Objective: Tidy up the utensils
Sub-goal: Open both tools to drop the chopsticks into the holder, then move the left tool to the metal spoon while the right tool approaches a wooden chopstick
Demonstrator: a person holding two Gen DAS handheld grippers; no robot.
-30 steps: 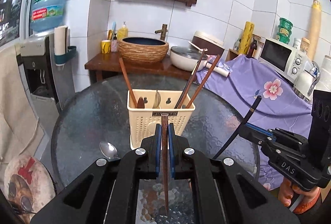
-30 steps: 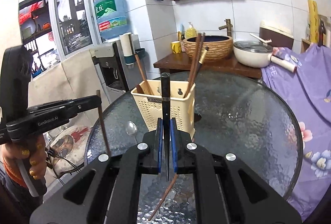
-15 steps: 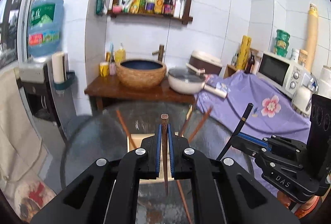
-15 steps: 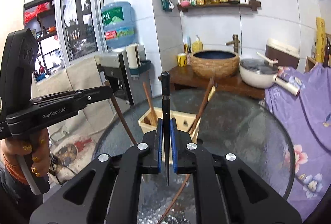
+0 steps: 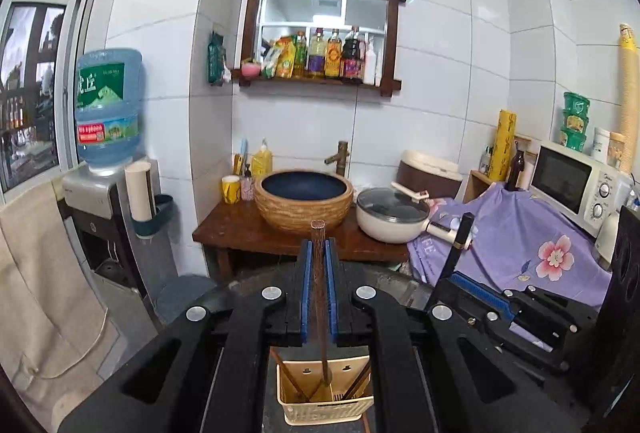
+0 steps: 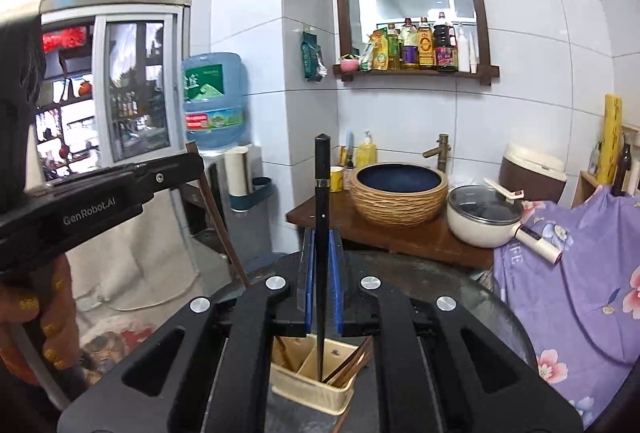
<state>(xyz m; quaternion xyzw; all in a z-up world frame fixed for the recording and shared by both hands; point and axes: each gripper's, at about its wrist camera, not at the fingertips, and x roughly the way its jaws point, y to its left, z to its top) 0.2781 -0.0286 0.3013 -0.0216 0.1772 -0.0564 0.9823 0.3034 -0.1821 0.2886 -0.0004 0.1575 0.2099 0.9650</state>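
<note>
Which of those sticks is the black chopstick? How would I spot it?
Start at the round glass table and find the cream utensil basket on it. Directly above the basket, the right hand-held gripper pinches one upright stick: the black chopstick. It is glossy black; its neighbours are brown wood.

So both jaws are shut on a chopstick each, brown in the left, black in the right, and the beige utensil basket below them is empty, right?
Not quite: the beige utensil basket is not empty; both wrist views show several chopsticks already standing in it. The rest holds: left gripper grips the brown chopstick, right gripper the black chopstick.
</note>
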